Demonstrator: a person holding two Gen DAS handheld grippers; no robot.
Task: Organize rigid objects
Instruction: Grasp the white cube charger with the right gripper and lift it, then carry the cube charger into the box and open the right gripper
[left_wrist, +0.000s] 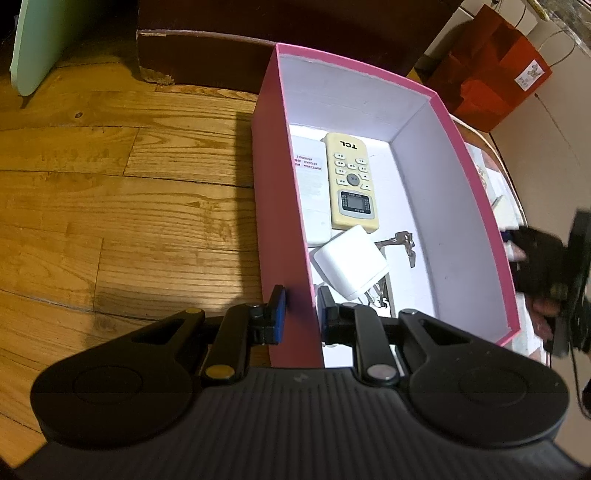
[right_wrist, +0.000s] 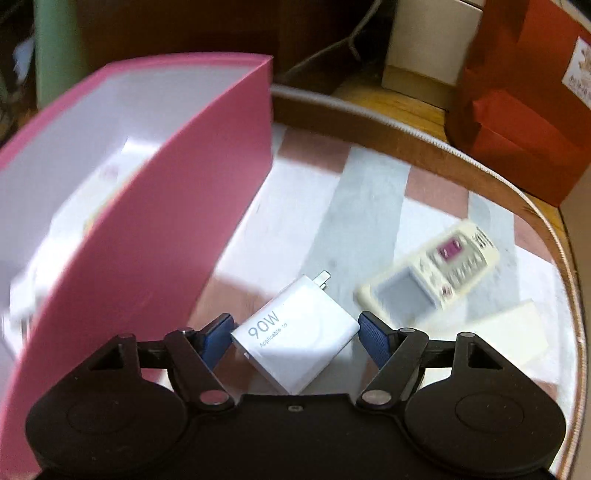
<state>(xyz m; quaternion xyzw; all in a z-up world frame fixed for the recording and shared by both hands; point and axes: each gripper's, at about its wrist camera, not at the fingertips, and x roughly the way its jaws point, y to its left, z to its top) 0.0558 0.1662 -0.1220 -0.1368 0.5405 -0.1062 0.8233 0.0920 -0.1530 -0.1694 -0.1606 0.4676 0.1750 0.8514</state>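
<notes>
My left gripper (left_wrist: 299, 314) straddles the near left wall of the pink cardboard box with the white lining (left_wrist: 280, 206): one blue pad sits outside the wall, the other inside, with the jaws narrowed around it; I cannot tell whether the pads actually press the card. Inside the box, a cream TCL remote control (left_wrist: 351, 181) lies lengthwise toward 12 o'clock, with a flat white labelled device (left_wrist: 310, 184) just beside it at 9 o'clock. A white square charger block (left_wrist: 351, 262) rests at the remote's near end, partly over a bunch of metal keys (left_wrist: 400, 242).

My right gripper (right_wrist: 295, 338) hangs over the checked pink-and-grey table (right_wrist: 369, 192). Its jaws are spread wide on either side of a white 90W plug-in charger (right_wrist: 295, 339), which lies on the table; the pads look close to its corners, though blur keeps me from calling it contact. At 2 o'clock from that charger lies a second cream remote with purple buttons (right_wrist: 432, 273), and a pale flat card (right_wrist: 498, 332) sits at 3 o'clock. A red paper bag (right_wrist: 524, 103) stands beyond the table edge.
</notes>
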